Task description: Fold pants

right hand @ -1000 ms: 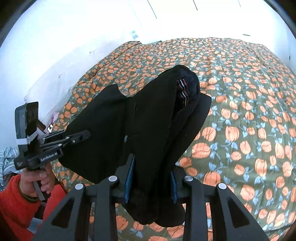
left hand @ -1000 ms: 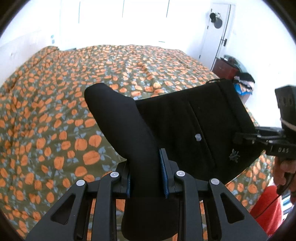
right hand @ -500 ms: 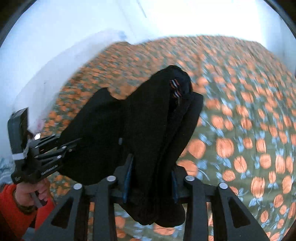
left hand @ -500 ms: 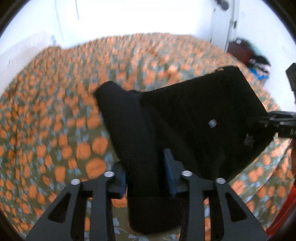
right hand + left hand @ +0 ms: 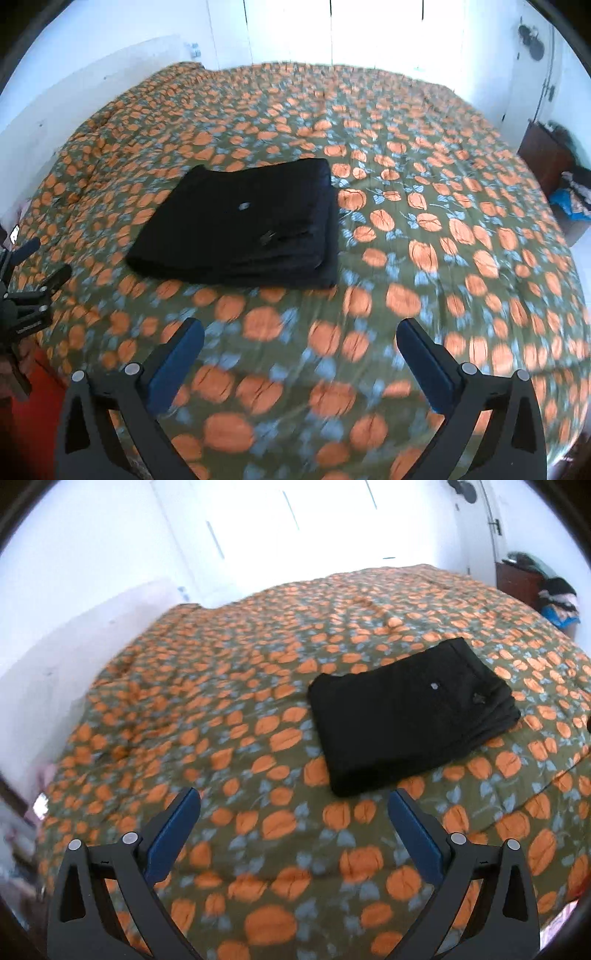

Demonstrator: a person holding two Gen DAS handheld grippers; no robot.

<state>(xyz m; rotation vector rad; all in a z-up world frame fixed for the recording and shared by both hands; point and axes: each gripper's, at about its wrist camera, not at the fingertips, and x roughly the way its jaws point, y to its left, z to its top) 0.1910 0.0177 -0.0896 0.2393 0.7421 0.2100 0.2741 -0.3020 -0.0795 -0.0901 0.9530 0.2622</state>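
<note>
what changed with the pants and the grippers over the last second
Both grippers let go: the black pants, pinched in each a second ago, now lie folded flat on the bedspread. The left gripper and right gripper are opening, nothing between their jaws, both drawn back from the pants. The bedspread and room are unchanged.

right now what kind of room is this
Most likely a bedroom. A wide bed with a pumpkin-print cover fills the view, folded black pants lie on it, and a dark wooden cabinet with clothes piled by it stands near a white door.
</note>
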